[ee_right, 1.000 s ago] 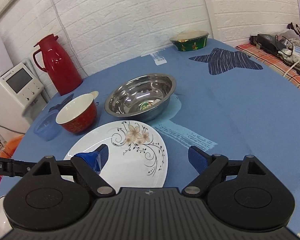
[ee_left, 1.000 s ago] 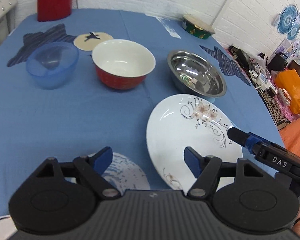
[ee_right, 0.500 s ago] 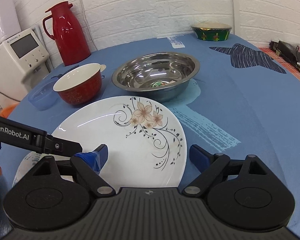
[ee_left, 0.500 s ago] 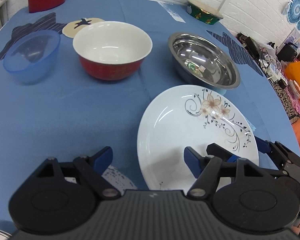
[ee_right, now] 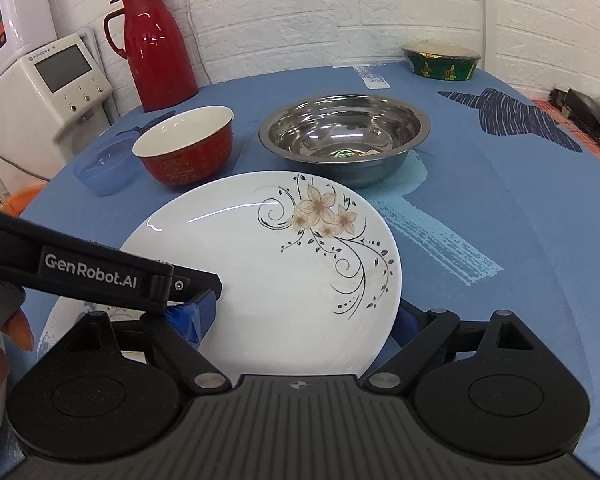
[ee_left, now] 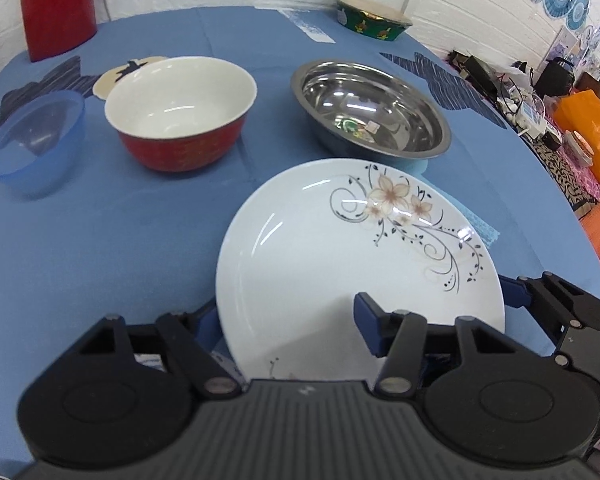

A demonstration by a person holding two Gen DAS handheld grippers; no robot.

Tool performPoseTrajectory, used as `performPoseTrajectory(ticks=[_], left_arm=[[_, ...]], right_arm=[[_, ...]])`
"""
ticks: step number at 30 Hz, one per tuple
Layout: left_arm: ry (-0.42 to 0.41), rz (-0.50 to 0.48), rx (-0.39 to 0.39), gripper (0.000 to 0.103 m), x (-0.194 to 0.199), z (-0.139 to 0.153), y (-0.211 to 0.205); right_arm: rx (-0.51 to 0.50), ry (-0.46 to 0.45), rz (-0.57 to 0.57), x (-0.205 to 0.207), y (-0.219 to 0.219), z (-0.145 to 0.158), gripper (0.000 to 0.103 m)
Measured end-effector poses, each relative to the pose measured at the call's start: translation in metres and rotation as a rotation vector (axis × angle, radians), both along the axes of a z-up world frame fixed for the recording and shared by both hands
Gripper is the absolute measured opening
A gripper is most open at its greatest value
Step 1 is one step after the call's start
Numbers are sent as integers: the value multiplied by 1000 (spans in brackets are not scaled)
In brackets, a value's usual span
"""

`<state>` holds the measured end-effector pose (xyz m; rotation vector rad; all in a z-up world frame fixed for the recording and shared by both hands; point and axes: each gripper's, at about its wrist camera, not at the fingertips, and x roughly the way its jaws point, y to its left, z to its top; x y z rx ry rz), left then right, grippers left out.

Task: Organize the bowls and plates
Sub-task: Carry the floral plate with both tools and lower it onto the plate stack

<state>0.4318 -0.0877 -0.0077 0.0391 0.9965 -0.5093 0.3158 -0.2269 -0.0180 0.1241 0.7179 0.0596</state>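
1. Two hand-held grippers meet at one white round plate with a brown flower print (ee_left: 340, 248), which sits at the near middle of the round table under a blue cloth (ee_left: 100, 240).
2. Left gripper (ee_left: 286, 318): jaws spread wide. Its left finger is hidden behind the plate's near-left rim and its right finger shows above the plate's face. Whether either finger touches the plate cannot be told.
3. Right gripper (ee_right: 304, 312): jaws also spread wide. Its left finger lies over the plate's near part and its right finger is tucked behind the near-right rim.
4. In the right wrist view, the left gripper's blue tip sits at the plate's near-left edge, close beside the right gripper's left finger.
5. Just beyond the plate stands a shiny steel bowl (ee_left: 372, 108), upright, near the plate's far rim.
6. Left of it stands a red bowl with a white inside (ee_left: 180, 120), and further left a translucent blue plastic bowl (ee_left: 32, 140).
7. At the far left edge stands a red thermos jug (ee_right: 156, 40); at the far right, a green patterned bowl (ee_right: 440, 64).
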Motion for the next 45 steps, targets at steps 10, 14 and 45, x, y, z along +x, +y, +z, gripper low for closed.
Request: performPoseTrajectory(ticks=[10,14,45], left_arm=[[-59,5,3,56,-8,12,6],[-72,1,5,56,-14,15,10],[-208,346,-42,56,-203,54,227]], right_arm=[[2,-73,15,-9,2,8,77],[-12,-91,11,-13,8,9,77],[86,-180,288,-128,183,41,77]])
